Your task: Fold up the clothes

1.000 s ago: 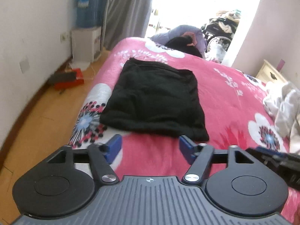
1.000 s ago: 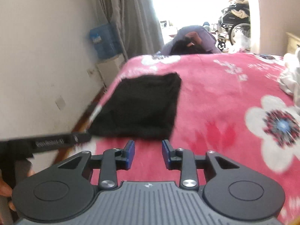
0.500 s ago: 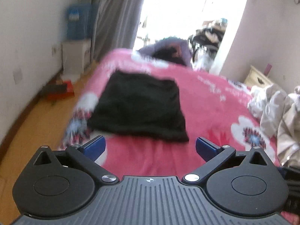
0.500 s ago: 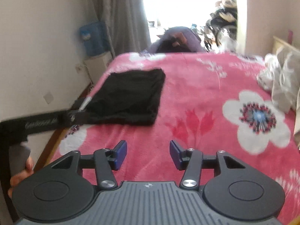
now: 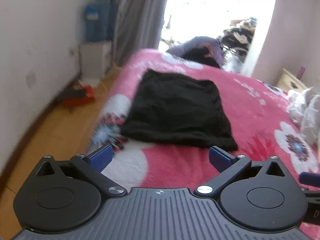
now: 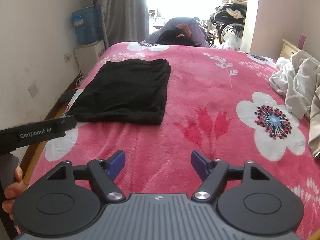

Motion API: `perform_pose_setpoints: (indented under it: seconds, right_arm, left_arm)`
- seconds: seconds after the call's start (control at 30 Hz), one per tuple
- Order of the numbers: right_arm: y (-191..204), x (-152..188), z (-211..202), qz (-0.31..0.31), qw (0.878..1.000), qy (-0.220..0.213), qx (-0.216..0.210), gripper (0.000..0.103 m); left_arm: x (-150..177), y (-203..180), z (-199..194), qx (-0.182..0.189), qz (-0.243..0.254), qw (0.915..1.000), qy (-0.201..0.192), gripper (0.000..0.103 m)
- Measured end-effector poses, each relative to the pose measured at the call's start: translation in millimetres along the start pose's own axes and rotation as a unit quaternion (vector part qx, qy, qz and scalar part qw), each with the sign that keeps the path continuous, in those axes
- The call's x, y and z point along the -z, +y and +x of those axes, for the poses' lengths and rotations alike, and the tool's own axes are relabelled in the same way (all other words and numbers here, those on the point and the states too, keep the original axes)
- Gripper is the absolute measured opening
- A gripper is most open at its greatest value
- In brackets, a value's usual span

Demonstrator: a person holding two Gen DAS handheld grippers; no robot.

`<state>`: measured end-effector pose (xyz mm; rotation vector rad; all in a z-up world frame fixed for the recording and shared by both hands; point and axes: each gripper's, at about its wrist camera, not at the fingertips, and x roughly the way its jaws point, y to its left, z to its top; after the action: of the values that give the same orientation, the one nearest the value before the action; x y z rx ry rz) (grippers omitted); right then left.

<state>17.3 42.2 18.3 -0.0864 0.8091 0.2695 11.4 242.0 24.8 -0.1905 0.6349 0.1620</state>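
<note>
A black garment (image 5: 178,110) (image 6: 126,92), folded into a flat rectangle, lies on the left part of a pink flowered bed cover (image 6: 200,100). My left gripper (image 5: 160,157) hovers just short of its near edge, wide open with nothing between its blue pads. My right gripper (image 6: 158,163) is over bare pink cover to the right of the garment; its jaws are opening and hold nothing. A heap of crumpled pale clothes (image 6: 298,86) (image 5: 304,108) sits at the bed's right side.
The left gripper's arm (image 6: 34,132) and a hand (image 6: 12,192) show at the right wrist view's left edge. A wooden floor (image 5: 50,132), a red box (image 5: 80,98) and a white cabinet (image 5: 94,60) run along the left wall. A person (image 6: 180,34) bends at the bed's far end.
Both grippers have opened wider. The right wrist view has swung right, so the pale clothes heap now shows. The black garment lies unmoved.
</note>
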Motion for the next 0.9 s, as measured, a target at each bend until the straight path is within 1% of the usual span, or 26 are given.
perform_pose_setpoints:
  seconds: [0.07, 0.1, 0.13, 0.2, 0.3, 0.6, 0.9]
  right_arm:
    - [5.6, 0.4, 1.2, 0.002, 1.0, -0.003, 0.006, 0.08]
    - [8.0, -0.1, 1.0, 0.004, 1.0, -0.004, 0.01, 0.084]
    - [10.3, -0.6, 0.7, 0.005, 1.0, -0.006, 0.012, 0.089]
    - [14.2, -1.0, -0.2, 0.004, 1.0, -0.012, 0.013, 0.094]
    - [19.0, -2.4, -1.3, 0.003, 1.0, -0.019, 0.015, 0.098]
    - [30.9, -5.7, 7.0, 0.002, 1.0, -0.012, 0.014, 0.098]
    - [31.0, -7.8, 15.1, 0.011, 1.0, 0.001, 0.022, 0.098]
  left_arm:
    - [-1.3, -2.4, -3.7, -0.021, 0.017, 0.9995, -0.017, 0.103]
    - [-2.3, -3.3, -4.5, -0.028, 0.024, 0.9991, -0.019, 0.103]
    - [-3.3, -3.3, -4.4, -0.031, 0.027, 0.999, -0.016, 0.103]
    - [-5.1, -2.9, -4.1, -0.037, 0.031, 0.9988, -0.009, 0.103]
    - [-6.7, -0.3, -2.6, -0.039, 0.025, 0.9989, 0.007, 0.103]
    - [-5.9, -0.1, -0.2, -0.038, 0.025, 0.9987, 0.025, 0.103]
    - [-4.8, -1.7, 1.6, -0.044, 0.014, 0.998, 0.043, 0.103]
